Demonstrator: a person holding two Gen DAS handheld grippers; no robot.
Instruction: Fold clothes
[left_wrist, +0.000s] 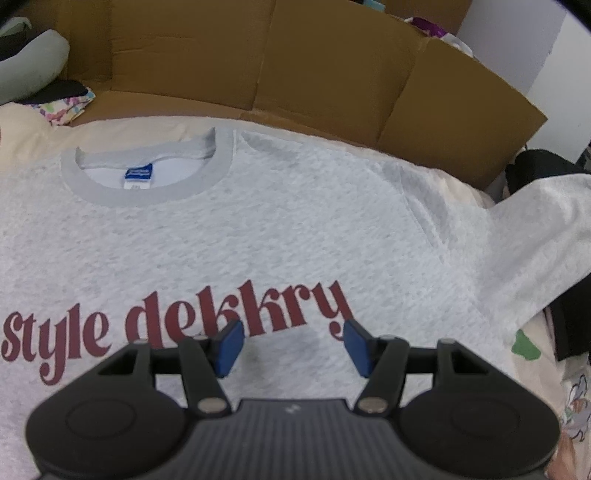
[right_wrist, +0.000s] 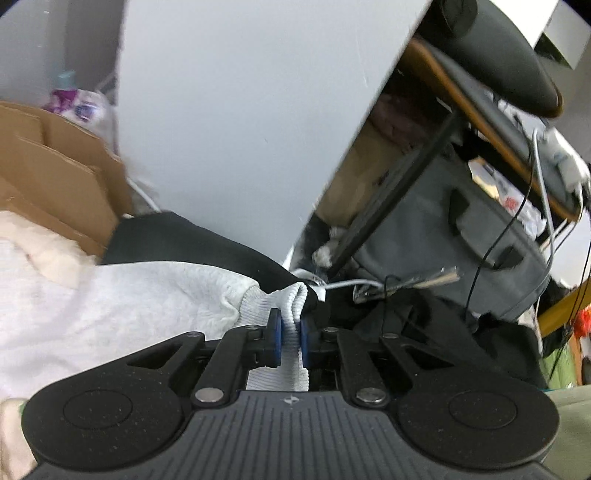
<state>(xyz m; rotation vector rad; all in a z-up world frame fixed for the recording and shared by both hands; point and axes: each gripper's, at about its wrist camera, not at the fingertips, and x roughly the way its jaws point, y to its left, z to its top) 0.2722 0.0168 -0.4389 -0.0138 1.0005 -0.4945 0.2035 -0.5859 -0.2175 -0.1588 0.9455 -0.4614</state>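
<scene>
A light grey sweatshirt (left_wrist: 258, 229) with dark red lettering lies front-up and flat on a cream bed cover, its collar (left_wrist: 147, 173) toward the far side. My left gripper (left_wrist: 293, 345) hovers open above the chest print, nothing between its blue pads. The right sleeve (left_wrist: 535, 236) stretches off to the right. In the right wrist view, my right gripper (right_wrist: 291, 339) is shut on the sleeve's white ribbed cuff (right_wrist: 295, 299), lifted off the bed, with the sleeve (right_wrist: 147, 295) trailing away to the left.
Flattened cardboard (left_wrist: 332, 66) stands behind the bed. A black garment (right_wrist: 192, 240) lies under the sleeve end. To the right are a white panel (right_wrist: 240, 110), a grey bag (right_wrist: 461, 229), cables and a desk edge. Patterned clothes (left_wrist: 66, 107) sit at the far left.
</scene>
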